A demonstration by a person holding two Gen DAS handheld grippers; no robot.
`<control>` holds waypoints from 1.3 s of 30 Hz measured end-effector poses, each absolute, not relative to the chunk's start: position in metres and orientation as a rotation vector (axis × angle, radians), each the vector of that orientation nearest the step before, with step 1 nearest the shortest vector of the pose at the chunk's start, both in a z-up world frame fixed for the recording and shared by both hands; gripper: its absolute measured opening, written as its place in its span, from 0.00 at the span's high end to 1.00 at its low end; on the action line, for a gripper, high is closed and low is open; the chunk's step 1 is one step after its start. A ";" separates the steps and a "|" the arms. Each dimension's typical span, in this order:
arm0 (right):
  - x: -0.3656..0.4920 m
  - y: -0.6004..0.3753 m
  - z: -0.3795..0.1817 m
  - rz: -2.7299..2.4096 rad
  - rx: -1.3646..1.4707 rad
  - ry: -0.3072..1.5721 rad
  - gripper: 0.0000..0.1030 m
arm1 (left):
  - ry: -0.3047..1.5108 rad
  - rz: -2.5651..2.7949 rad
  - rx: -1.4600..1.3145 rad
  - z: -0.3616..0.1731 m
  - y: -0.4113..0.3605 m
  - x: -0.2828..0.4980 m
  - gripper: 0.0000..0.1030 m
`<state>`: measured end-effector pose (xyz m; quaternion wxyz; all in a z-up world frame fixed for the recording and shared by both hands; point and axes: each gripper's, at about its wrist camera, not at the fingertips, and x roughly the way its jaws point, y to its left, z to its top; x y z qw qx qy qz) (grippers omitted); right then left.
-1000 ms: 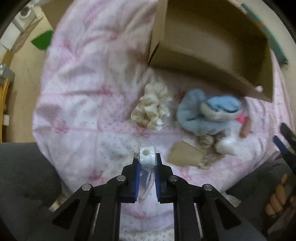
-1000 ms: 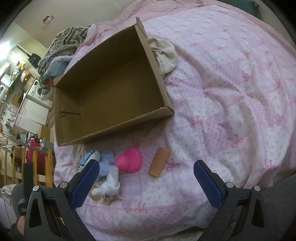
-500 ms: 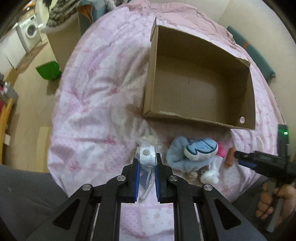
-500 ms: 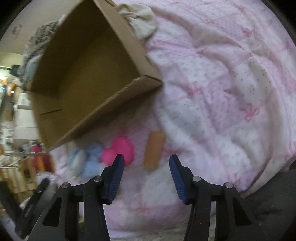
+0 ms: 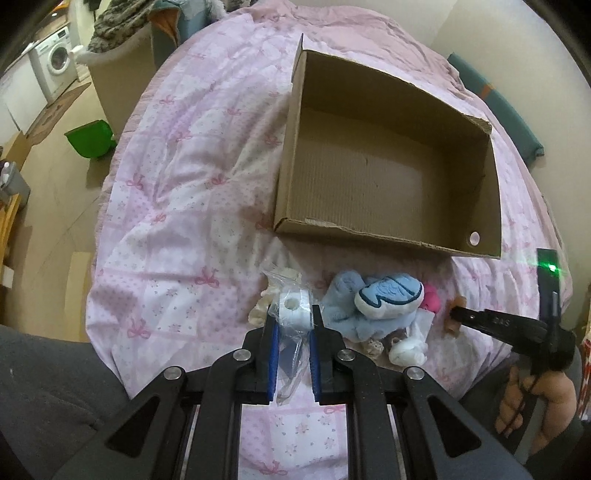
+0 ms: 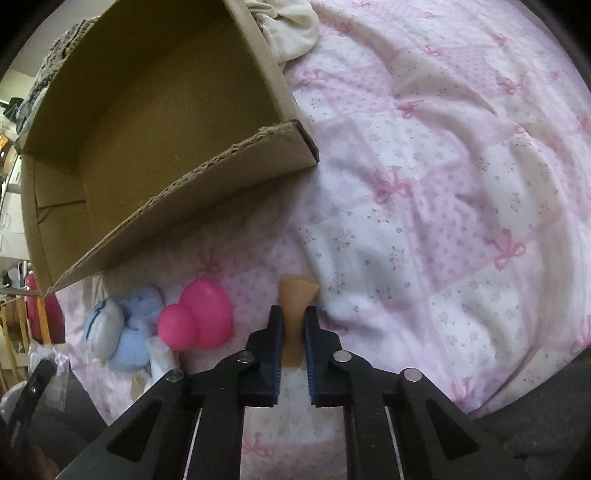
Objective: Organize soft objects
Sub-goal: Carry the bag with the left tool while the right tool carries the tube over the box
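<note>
My left gripper (image 5: 292, 325) is shut on a white soft roll in a clear plastic bag (image 5: 291, 308), held above the pink bedspread. My right gripper (image 6: 293, 325) is shut on a tan foam cylinder (image 6: 296, 299) lying on the bedspread. An open, empty cardboard box (image 5: 384, 173) lies ahead; it also shows in the right wrist view (image 6: 147, 122). Between the grippers lie a blue plush (image 5: 373, 301), a pink rubber duck (image 6: 199, 317), a cream fluffy piece (image 5: 260, 312) partly hidden by my left gripper, and a small white soft toy (image 5: 406, 349).
The pink quilted bedspread (image 6: 443, 206) covers the bed. A cream cloth (image 6: 291, 29) lies behind the box. A green bin (image 5: 90, 142) and a washing machine (image 5: 55, 70) stand on the floor to the left. A teal cushion (image 5: 498, 118) lies at the bed's right edge.
My right gripper moved down to the tan cylinder and closed on it. My left gripper rose and pulled back with the bagged roll, bringing the whole box into view.
</note>
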<state>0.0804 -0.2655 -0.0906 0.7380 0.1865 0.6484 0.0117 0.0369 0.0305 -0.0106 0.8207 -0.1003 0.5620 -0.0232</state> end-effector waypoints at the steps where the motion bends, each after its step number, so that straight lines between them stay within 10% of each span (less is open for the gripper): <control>1: 0.077 -0.264 -0.086 0.036 0.414 1.412 0.89 | 1.195 -0.049 -0.214 -0.010 0.030 0.036 0.88; 20: 0.082 -0.240 0.043 0.304 0.282 1.039 0.89 | 1.014 -0.085 -0.177 0.054 0.016 0.079 0.88; 39: 0.149 -0.234 0.004 0.256 0.221 1.012 0.89 | 0.985 -0.102 -0.048 0.006 -0.030 0.156 0.88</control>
